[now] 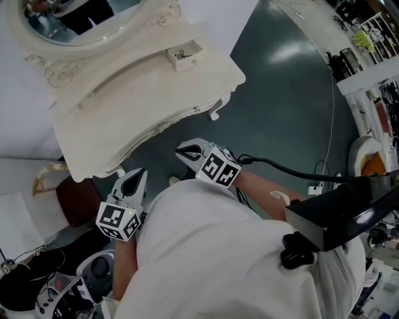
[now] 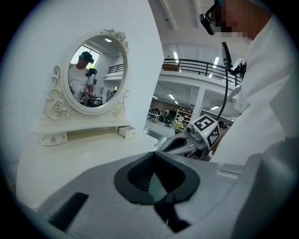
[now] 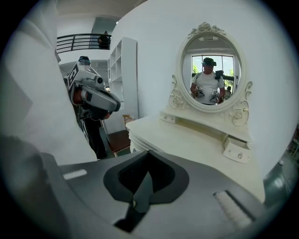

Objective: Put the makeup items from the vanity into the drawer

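Judging from the bare counter [image 1: 143, 93] of the vanity [image 1: 156, 126], no makeup items are seen on it. Only a small dark item [image 1: 182, 55] is made out inside the little drawer [image 1: 193, 60], which stands pulled out at 12 o'clock from the grippers, below the mirror [image 1: 81, 19]. What that item is cannot be told.

Such items would be expected to be light, stiff and smooth-cased, so slipping is to be reckoned with. A hold across the middle of the body, not at a cap, would be advised, with gentle pressure in case the plastic is brittle.

The left gripper [image 1: 138, 176] and the right gripper [image 1: 182, 151] are held close to the person's body, off the counter's near edge. Each has its jaws together with nothing between them.

The counter is painted white, smooth and flat, with a curved, moulded edge. Dark grey-green floor [image 1: 280, 93] lies at 2 o'clock, a brown chair [image 1: 75, 202] at 9 o'clock, and a black cable [image 1: 280, 167] is trailed at 3 o'clock.
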Action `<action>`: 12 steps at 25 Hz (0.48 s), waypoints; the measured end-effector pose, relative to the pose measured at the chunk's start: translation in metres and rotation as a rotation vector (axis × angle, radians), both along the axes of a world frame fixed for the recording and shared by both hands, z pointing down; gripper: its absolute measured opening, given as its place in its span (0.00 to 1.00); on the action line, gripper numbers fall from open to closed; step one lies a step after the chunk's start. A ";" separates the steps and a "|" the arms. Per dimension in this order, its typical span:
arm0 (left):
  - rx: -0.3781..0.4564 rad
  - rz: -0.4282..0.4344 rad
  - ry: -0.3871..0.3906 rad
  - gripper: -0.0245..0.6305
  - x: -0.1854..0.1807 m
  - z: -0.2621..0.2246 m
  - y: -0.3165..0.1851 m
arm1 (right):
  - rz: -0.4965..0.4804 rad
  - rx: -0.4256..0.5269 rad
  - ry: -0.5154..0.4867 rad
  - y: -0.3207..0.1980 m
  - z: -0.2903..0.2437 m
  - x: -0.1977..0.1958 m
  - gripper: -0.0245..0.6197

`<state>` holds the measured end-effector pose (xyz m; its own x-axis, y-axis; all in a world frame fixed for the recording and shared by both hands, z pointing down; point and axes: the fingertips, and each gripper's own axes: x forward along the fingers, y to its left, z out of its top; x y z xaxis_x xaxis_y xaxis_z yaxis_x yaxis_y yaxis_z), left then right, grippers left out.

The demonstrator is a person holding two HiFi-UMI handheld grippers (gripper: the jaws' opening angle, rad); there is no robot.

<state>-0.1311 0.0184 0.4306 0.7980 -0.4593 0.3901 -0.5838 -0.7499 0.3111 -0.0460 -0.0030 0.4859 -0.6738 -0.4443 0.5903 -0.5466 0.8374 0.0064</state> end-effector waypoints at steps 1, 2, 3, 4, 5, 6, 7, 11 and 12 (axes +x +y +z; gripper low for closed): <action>0.000 0.003 -0.001 0.04 0.001 0.000 -0.001 | 0.002 -0.001 0.002 0.000 0.000 0.002 0.04; 0.001 0.005 -0.001 0.04 0.002 0.000 -0.001 | 0.004 -0.001 0.003 -0.001 0.001 0.002 0.04; 0.001 0.008 -0.002 0.04 0.002 -0.001 -0.002 | 0.004 -0.001 0.004 -0.002 0.000 0.003 0.04; 0.001 0.010 -0.002 0.04 0.003 -0.001 -0.002 | 0.005 -0.001 0.003 -0.002 0.000 0.003 0.04; 0.000 0.011 -0.003 0.04 0.003 -0.001 -0.003 | 0.005 -0.002 0.001 -0.002 0.000 0.003 0.04; -0.002 0.013 -0.003 0.04 0.003 -0.001 -0.003 | 0.006 -0.004 0.001 -0.002 -0.001 0.003 0.04; -0.003 0.014 -0.003 0.04 0.003 -0.001 -0.004 | 0.006 -0.004 0.000 -0.003 0.000 0.003 0.04; -0.006 0.016 -0.005 0.04 0.003 0.001 -0.007 | 0.004 -0.002 0.001 -0.006 0.001 0.003 0.04; -0.006 0.016 -0.006 0.04 0.003 0.001 -0.008 | 0.005 -0.004 0.002 -0.007 0.001 0.003 0.04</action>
<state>-0.1284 0.0102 0.4316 0.8032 -0.4439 0.3973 -0.5732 -0.7576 0.3124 -0.0431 -0.0100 0.4873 -0.6704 -0.4452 0.5936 -0.5506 0.8348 0.0043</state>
